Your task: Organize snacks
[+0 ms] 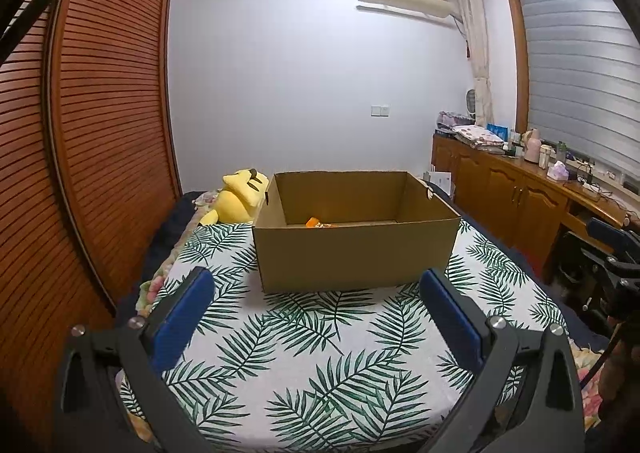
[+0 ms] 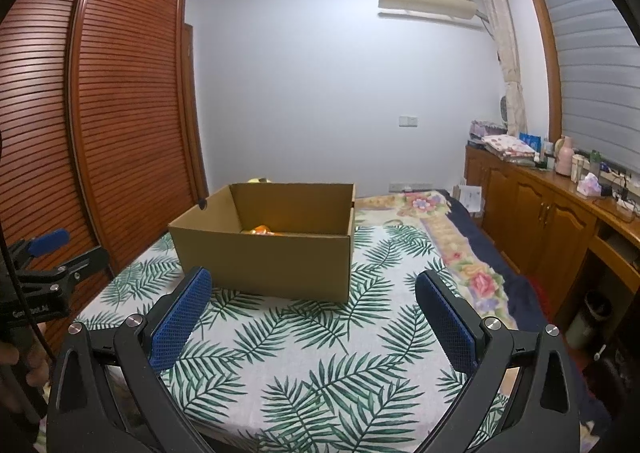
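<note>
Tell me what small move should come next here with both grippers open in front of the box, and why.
Probably draw both grippers back and look around for more snacks. The left gripper and right gripper are open and hold nothing, the leaf-print cloth before them shows no loose snacks, and only an orange packet peeks above the near wall of the cardboard box.

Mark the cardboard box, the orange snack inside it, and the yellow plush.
cardboard box (image 1: 356, 261), left wrist view, front wall.
orange snack (image 1: 312, 221), left wrist view, visible top.
yellow plush (image 1: 236, 201), left wrist view, body.
</note>
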`<action>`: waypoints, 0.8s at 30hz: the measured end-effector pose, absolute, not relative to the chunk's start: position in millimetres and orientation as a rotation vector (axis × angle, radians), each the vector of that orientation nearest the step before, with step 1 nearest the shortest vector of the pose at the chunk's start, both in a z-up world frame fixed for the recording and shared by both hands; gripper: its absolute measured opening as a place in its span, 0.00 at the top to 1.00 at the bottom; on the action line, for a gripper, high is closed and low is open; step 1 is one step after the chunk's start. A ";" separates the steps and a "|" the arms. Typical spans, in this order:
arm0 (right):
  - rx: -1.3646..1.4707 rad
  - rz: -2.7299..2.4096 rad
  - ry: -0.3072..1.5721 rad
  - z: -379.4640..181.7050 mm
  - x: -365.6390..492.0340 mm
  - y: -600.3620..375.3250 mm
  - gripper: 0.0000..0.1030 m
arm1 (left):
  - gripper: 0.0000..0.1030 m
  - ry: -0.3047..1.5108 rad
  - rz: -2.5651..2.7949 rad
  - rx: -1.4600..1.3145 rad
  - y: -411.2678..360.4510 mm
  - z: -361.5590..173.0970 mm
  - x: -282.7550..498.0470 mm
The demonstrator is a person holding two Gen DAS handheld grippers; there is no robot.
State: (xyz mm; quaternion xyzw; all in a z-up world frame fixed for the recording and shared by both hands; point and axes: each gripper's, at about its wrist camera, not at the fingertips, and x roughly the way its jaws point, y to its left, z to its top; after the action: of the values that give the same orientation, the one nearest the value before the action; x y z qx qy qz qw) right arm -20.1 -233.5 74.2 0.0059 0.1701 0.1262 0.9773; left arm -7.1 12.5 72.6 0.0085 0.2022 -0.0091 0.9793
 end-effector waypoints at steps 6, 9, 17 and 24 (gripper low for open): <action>0.016 0.254 0.340 74.4 -20.2 -233.8 0.00 | 0.00 0.406 -0.020 0.019 13.4 73.6 -9.9; 0.016 0.254 0.339 74.7 -20.0 -232.8 0.00 | 0.00 0.405 -0.017 0.020 14.4 74.1 -11.1; 0.012 0.253 0.336 75.1 -21.1 -230.6 0.00 | 0.00 0.403 -0.015 0.019 15.9 73.8 -12.6; 0.013 0.254 0.337 75.0 -21.0 -230.6 0.00 | 0.00 0.403 -0.014 0.019 15.5 73.3 -12.8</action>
State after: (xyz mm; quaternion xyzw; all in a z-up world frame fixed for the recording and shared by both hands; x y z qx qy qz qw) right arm -21.0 -230.6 75.0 0.0062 0.1675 0.1259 0.9778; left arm -12.8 15.5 73.3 0.0095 0.2002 -0.0069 0.9797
